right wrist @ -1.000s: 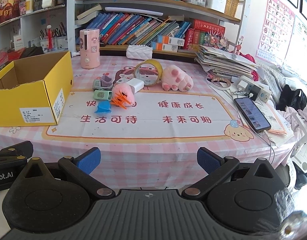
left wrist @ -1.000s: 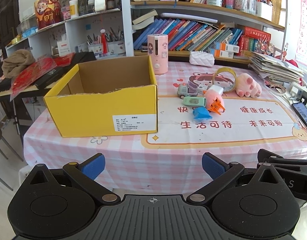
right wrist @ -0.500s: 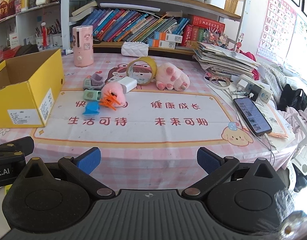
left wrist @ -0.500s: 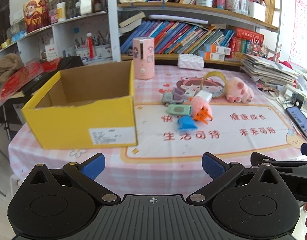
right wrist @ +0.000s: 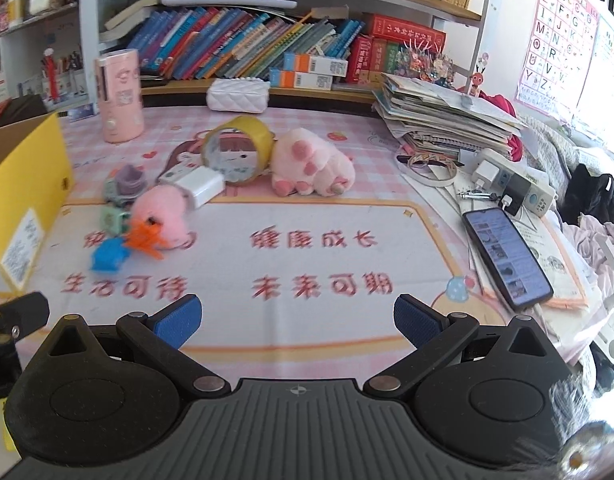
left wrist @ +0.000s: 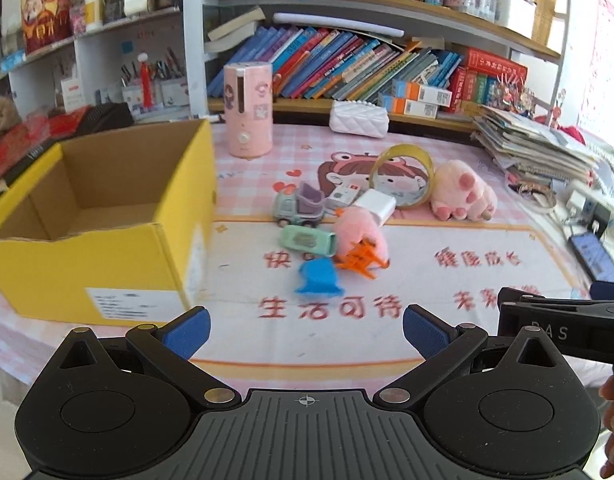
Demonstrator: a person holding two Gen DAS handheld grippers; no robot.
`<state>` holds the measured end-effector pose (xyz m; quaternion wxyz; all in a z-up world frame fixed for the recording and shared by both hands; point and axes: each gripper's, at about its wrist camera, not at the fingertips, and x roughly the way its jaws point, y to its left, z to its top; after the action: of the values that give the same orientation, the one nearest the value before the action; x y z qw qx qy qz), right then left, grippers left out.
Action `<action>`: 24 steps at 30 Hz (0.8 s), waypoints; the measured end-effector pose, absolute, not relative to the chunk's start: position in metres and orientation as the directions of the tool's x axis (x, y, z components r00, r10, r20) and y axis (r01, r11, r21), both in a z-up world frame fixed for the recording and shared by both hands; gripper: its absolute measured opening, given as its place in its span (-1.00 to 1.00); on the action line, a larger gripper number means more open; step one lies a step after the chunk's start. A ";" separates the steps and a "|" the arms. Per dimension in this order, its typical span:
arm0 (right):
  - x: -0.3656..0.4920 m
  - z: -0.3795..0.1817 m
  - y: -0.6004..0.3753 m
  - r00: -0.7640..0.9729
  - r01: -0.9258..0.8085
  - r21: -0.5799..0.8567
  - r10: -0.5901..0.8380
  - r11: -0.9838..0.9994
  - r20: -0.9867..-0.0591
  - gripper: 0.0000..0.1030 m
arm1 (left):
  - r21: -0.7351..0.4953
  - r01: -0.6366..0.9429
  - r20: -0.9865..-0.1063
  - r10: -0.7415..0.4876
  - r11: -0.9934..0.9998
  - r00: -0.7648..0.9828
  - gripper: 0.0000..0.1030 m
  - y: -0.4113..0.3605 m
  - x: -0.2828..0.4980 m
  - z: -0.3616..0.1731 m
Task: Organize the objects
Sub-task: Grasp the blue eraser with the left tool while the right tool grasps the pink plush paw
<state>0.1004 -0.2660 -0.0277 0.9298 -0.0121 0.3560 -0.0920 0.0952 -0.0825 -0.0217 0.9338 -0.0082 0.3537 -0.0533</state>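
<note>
Left-wrist view, left to right. An open yellow cardboard box (left wrist: 107, 216) stood at 10 o'clock on the table (left wrist: 267, 344), its inside bare as far as could be seen. A pink cylindrical appliance (left wrist: 249, 110) stood upright at 12 o'clock, just beyond the box's far right corner. The loose things lay in a cluster at 1 o'clock, apart from the box: a toy truck (left wrist: 301, 206), a green toy car (left wrist: 307, 240) and a blue piece (left wrist: 318, 278) nearest the camera; an orange clip (left wrist: 359, 260) touched a pink plush ball (left wrist: 359, 228), with a white charger (left wrist: 375, 206) just behind it. A roll of clear tape (left wrist: 403, 176) stood on edge at 1 o'clock, and a pink plush paw (left wrist: 463, 192) lay just beside it. The left claw (left wrist: 305, 326) was spread wide and held nothing. The right claw's body showed at 3 o'clock.

Right-wrist view. The right claw (right wrist: 295, 316) was likewise wide and empty above the near table edge. A smartphone (right wrist: 507, 256) lay at 2 o'clock, near a stack of papers (right wrist: 439, 116) and a power strip (right wrist: 515, 184).
</note>
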 end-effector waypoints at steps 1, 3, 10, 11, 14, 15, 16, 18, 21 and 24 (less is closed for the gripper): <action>0.107 -0.029 -0.272 0.730 0.161 -0.086 -0.177 0.983 -0.660 0.99 | -0.065 0.081 -0.664 -0.104 0.995 0.740 0.97 -0.084 0.100 -0.024; 0.119 -0.030 -0.282 0.733 0.154 -0.083 -0.170 0.985 -0.659 0.96 | -0.072 0.042 -0.680 -0.080 0.997 0.729 0.91 -0.088 0.112 -0.027; 0.159 -0.035 -0.304 0.752 0.078 -0.087 -0.116 0.993 -0.648 0.86 | -0.045 -0.060 -0.724 0.009 0.997 0.690 0.41 -0.101 0.147 -0.044; 0.164 -0.035 -0.306 0.757 0.061 -0.090 -0.105 0.994 -0.645 0.86 | -0.032 -0.065 -0.730 0.021 0.997 0.683 0.36 -0.104 0.153 -0.046; 0.179 -0.036 -0.310 0.775 0.016 -0.106 -0.079 0.994 -0.626 0.85 | 0.014 -0.063 -0.747 0.053 0.998 0.663 0.09 -0.113 0.170 -0.054; 0.184 -0.036 -0.311 0.782 0.002 -0.113 -0.072 0.994 -0.619 0.85 | 0.023 -0.064 -0.753 0.059 0.998 0.656 0.02 -0.115 0.175 -0.056; 0.189 -0.035 -0.313 0.788 -0.012 -0.119 -0.064 0.993 -0.612 0.85 | 0.031 -0.066 -0.758 0.067 0.997 0.649 0.00 -0.117 0.180 -0.059; 0.198 -0.035 -0.316 0.799 -0.037 -0.133 -0.051 0.990 -0.599 0.85 | 0.046 -0.070 -0.768 0.080 0.996 0.636 -0.01 -0.121 0.188 -0.064; 0.213 -0.037 -0.320 0.811 -0.073 -0.164 -0.038 0.984 -0.584 0.85 | 0.058 -0.076 -0.784 0.092 0.995 0.614 -0.08 -0.125 0.198 -0.072; 0.226 -0.042 -0.323 0.813 -0.097 -0.193 -0.034 0.976 -0.581 0.85 | 0.060 -0.080 -0.799 0.095 0.995 0.594 -0.25 -0.126 0.207 -0.078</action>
<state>0.2257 -0.3230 -0.0416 0.9461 -0.1074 0.3052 0.0165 0.2065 -0.1262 -0.0780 0.8928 0.0087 0.4477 0.0491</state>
